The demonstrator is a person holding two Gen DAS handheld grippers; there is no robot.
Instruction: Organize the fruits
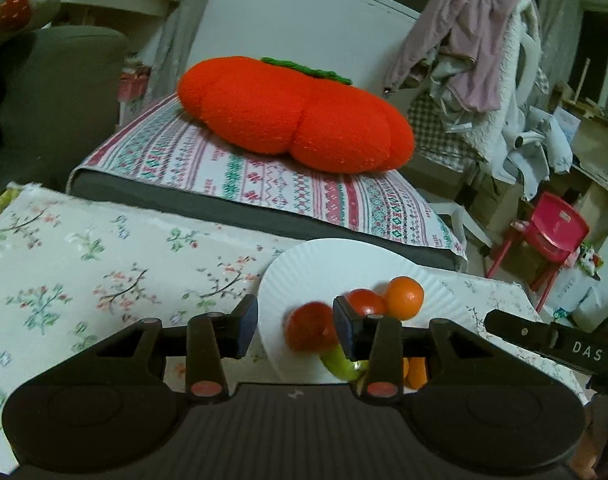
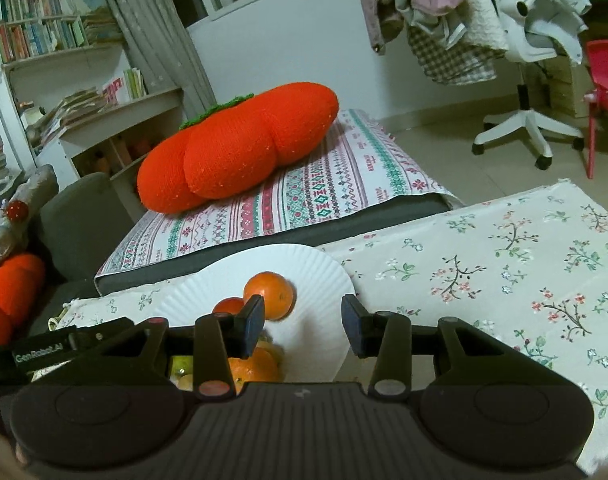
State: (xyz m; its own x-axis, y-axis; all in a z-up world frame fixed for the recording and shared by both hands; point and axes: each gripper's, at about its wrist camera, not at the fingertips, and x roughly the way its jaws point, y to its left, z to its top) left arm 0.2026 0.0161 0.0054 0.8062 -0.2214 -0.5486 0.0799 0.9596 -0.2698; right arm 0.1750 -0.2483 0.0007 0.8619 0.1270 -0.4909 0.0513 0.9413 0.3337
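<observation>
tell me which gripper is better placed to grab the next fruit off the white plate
Probably the left. The left gripper hangs open right by the red pepper on the plate; the right gripper frames only bare plate, the orange outside its left finger.

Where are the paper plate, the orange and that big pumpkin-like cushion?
paper plate (image 1: pixel 324 264): left wrist view, bare ribbed rim at the back.
orange (image 2: pixel 269 294): right wrist view, middle of its skin.
pumpkin-like cushion (image 2: pixel 239 152): right wrist view, front lobe.
</observation>
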